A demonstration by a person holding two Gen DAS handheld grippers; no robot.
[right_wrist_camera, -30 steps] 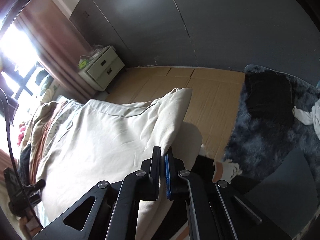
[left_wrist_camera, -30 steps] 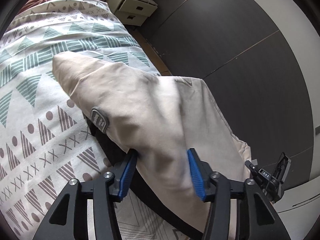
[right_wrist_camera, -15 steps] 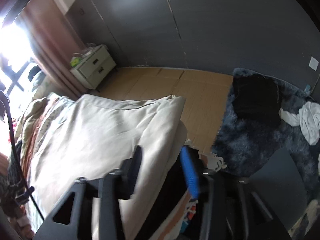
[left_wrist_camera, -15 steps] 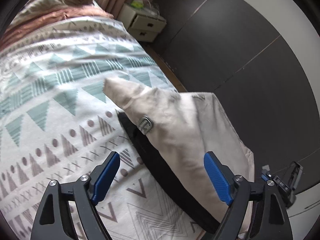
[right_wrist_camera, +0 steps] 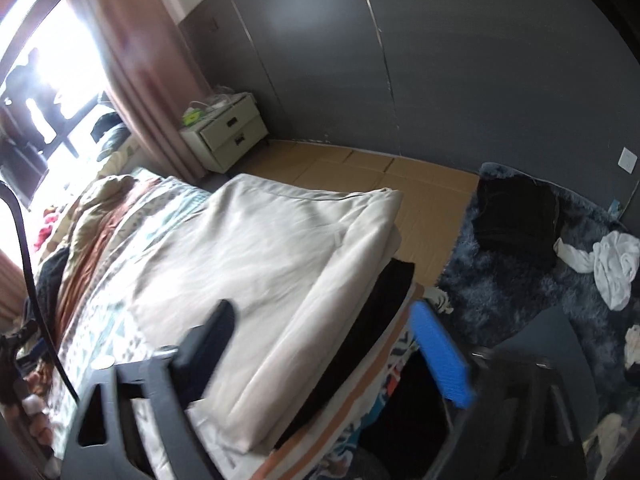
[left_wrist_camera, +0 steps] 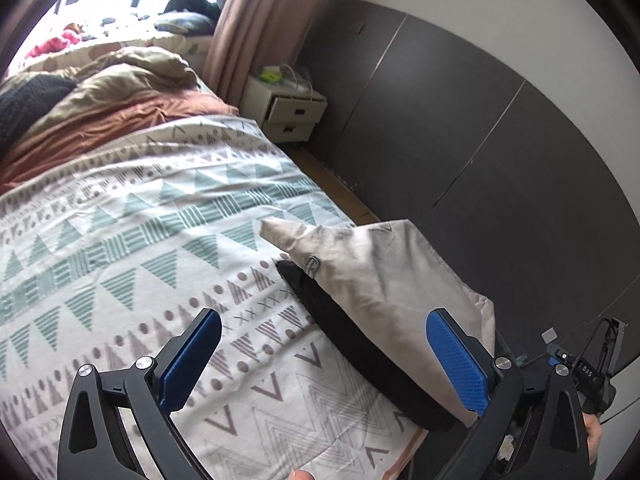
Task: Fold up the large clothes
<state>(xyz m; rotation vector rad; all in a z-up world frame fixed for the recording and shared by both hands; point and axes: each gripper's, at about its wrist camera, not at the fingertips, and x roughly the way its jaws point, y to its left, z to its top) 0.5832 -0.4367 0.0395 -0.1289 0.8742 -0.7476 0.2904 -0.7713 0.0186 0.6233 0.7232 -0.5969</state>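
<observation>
Since a second ago both tools have been letting go and pulling up and away: the left tool (left_wrist_camera: 320, 364), then half closed around the cloth, and the right tool (right_wrist_camera: 320, 344), then pinched shut on its edge, have just been opening, and both are now standing with jaws wide apart and nothing pressed between the pads. Nearest the cameras, the folded cream-beige cotton garment (left_wrist_camera: 384, 280) is lying on the near corner of the bed with the white, teal and mauve geometric-print cover (left_wrist_camera: 140, 240), resting on top of a flat black folded garment (left_wrist_camera: 360, 356) whose edge is showing beneath it. In the right wrist view the cream bundle (right_wrist_camera: 272, 264) is forming a neat thick rectangle, its folded edge running along the side of the bed. It looks as though this fold is complete and the release is the step in hand; doing it well probably means lifting both tools straight clear so that no pad is dragging a layer back open, and checking that the pointed flap at the far end is lying flat. Farther off, a rumpled rust and olive quilt (left_wrist_camera: 120, 96) is heaped at the head of the bed, a cream two-drawer bedside cabinet (right_wrist_camera: 228, 136) is standing by the pink curtain (left_wrist_camera: 264, 20), and a white crumpled cloth (right_wrist_camera: 604, 264) is lying on the shaggy blue-grey rug (right_wrist_camera: 520, 300).
</observation>
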